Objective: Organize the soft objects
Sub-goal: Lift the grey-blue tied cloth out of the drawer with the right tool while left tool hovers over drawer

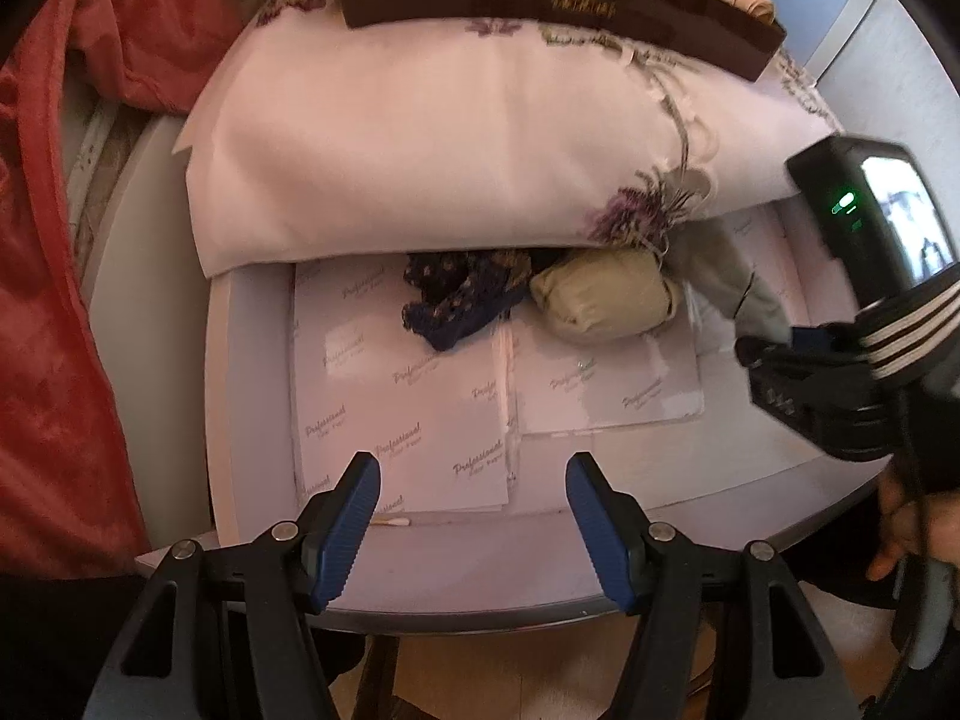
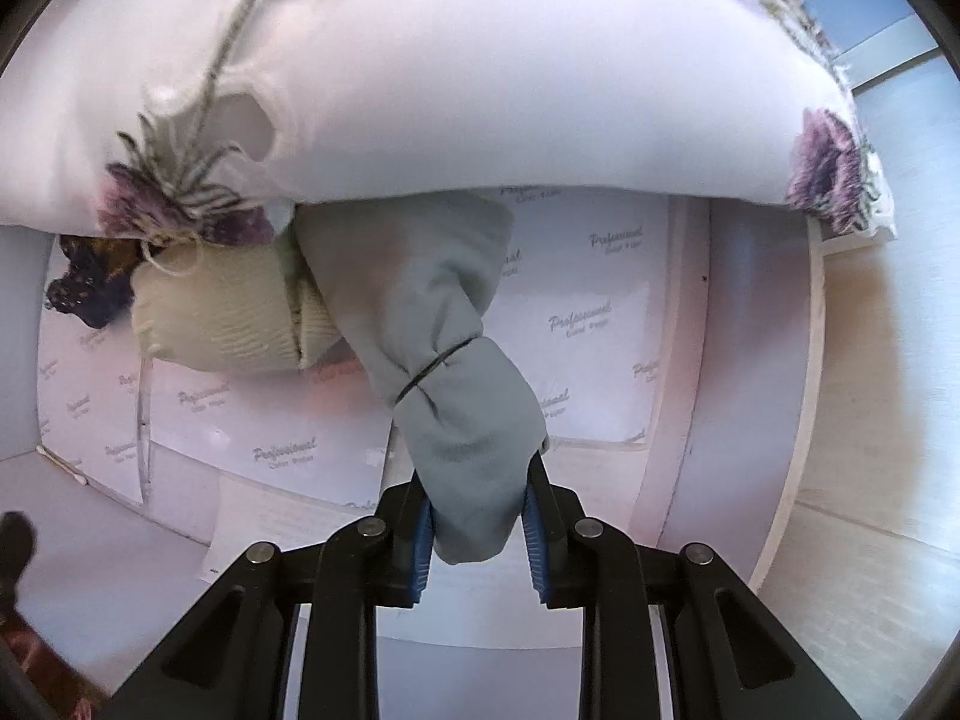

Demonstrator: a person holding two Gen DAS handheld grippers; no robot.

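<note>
Right gripper (image 2: pixel 477 531): jaws clamped on the near end of the grey bundle (image 2: pixel 444 354).
Grey bundle: runs forward from the jaws, far end tucked under the pillow (image 2: pixel 480 72), touching the beige roll (image 2: pixel 222 318).
Handling: probably light, limp, compressible (the band round its middle looks the firmest hold).
Left gripper (image 1: pixel 474 510): jaws wide, empty; dark knit piece (image 1: pixel 462 300) lies ahead.
Views: only the left shows the red blanket (image 1: pixel 54 300) and brown box (image 1: pixel 558 6).

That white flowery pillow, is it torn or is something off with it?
Yes. The pillow has a ragged hole in its cover near the purple flower, with loose threads hanging. Also, a stray cotton swab lies at the papers' edge.
</note>
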